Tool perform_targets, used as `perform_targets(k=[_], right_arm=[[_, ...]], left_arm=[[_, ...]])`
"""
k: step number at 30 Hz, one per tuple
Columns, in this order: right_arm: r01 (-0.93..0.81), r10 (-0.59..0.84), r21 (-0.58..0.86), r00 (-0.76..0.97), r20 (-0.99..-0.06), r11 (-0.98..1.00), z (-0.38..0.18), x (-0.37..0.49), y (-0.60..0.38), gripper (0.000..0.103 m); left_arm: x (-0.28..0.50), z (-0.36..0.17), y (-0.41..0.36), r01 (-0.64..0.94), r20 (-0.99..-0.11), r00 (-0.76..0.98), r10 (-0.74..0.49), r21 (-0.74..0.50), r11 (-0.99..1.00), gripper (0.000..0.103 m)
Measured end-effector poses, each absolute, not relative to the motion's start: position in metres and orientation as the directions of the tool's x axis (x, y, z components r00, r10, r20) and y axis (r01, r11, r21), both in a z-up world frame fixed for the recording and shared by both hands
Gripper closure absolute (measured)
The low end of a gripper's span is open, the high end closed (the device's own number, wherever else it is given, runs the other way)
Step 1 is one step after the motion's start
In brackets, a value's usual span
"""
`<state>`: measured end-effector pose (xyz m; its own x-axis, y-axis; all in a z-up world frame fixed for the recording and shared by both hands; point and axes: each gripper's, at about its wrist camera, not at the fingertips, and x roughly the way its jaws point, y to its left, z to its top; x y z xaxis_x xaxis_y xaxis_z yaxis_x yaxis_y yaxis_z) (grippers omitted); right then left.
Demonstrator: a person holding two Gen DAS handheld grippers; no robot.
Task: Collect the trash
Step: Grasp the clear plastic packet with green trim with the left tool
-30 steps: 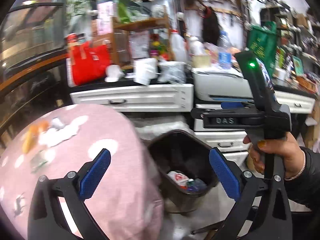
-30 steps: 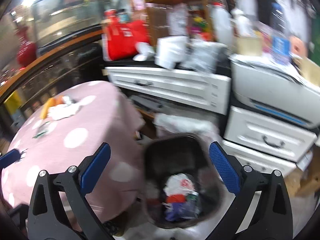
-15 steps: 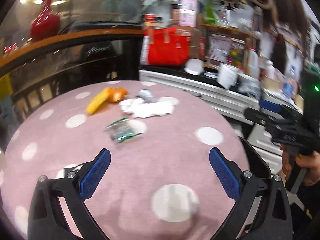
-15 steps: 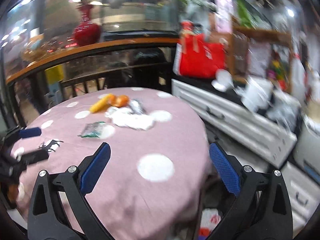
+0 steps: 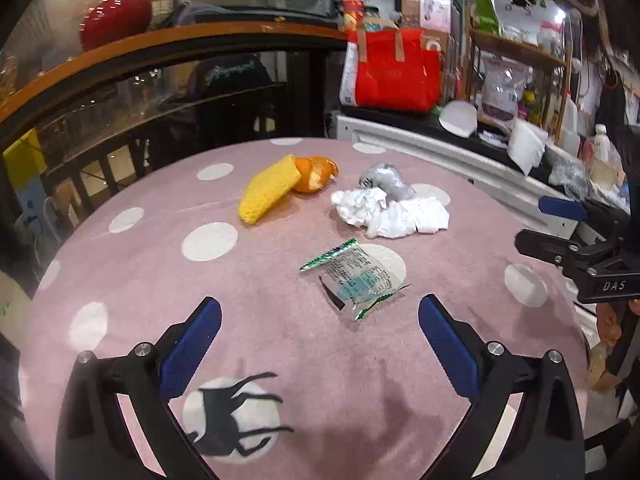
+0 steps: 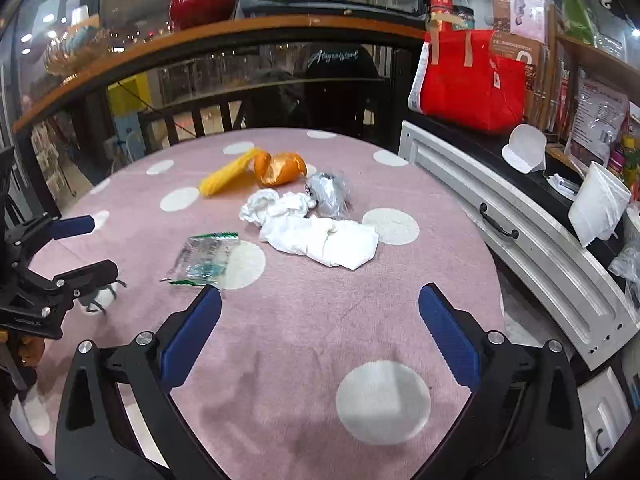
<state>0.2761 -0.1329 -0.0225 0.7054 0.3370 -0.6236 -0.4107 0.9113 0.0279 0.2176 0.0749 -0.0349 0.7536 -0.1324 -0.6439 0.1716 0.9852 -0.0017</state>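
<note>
The flat clear snack wrapper [image 5: 355, 276] looks like the trouble to me. It lies pressed against the pink dotted tablecloth [image 5: 256, 320], thin and slippery, so fingers closing on it could skate over the film or pinch up a fold of cloth with it. The crumpled white tissue [image 5: 394, 214] is light and loose; a shallow nip might lift only one wad and leave the rest. The yellow sponge [image 5: 269, 189] leans on the orange peel [image 5: 314, 174], so grabbing one may nudge the other toward the far edge.

Both tools hang above the table, spread wide, nothing between their blue pads. From the left gripper [image 5: 319, 350], the wrapper sits just ahead at about twelve o'clock, the tissue beyond it at one o'clock, the sponge and peel at eleven, and a grey crinkled plastic ball [image 5: 384, 178] behind the tissue. From the right gripper [image 6: 319, 350], the wrapper [image 6: 205, 258] lies at eleven o'clock near its left pad, the tissue [image 6: 320, 236] at twelve, peel [image 6: 280, 168] farther off behind it.
</note>
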Motion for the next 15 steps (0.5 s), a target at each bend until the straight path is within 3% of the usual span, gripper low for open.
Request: perform_targets(k=[8, 15], right_arm=[[-0.404, 0.329, 0.048, 0.663, -0.672, 0.914, -0.035, 0.316, -0.134, 0.006], [-0.44, 0.36, 0.077, 0.61, -0.706, 0.895, -0.046, 0.34, -0.131, 0.006]], left_arm=[[0.267, -0.06, 0.056, 0.208, -0.77, 0.614, -0.173, -0.053, 0.977, 0.006], [0.287, -0.074, 0.05, 0.181, -0.796, 0.579, -0.177, -0.086, 0.98, 0.008]])
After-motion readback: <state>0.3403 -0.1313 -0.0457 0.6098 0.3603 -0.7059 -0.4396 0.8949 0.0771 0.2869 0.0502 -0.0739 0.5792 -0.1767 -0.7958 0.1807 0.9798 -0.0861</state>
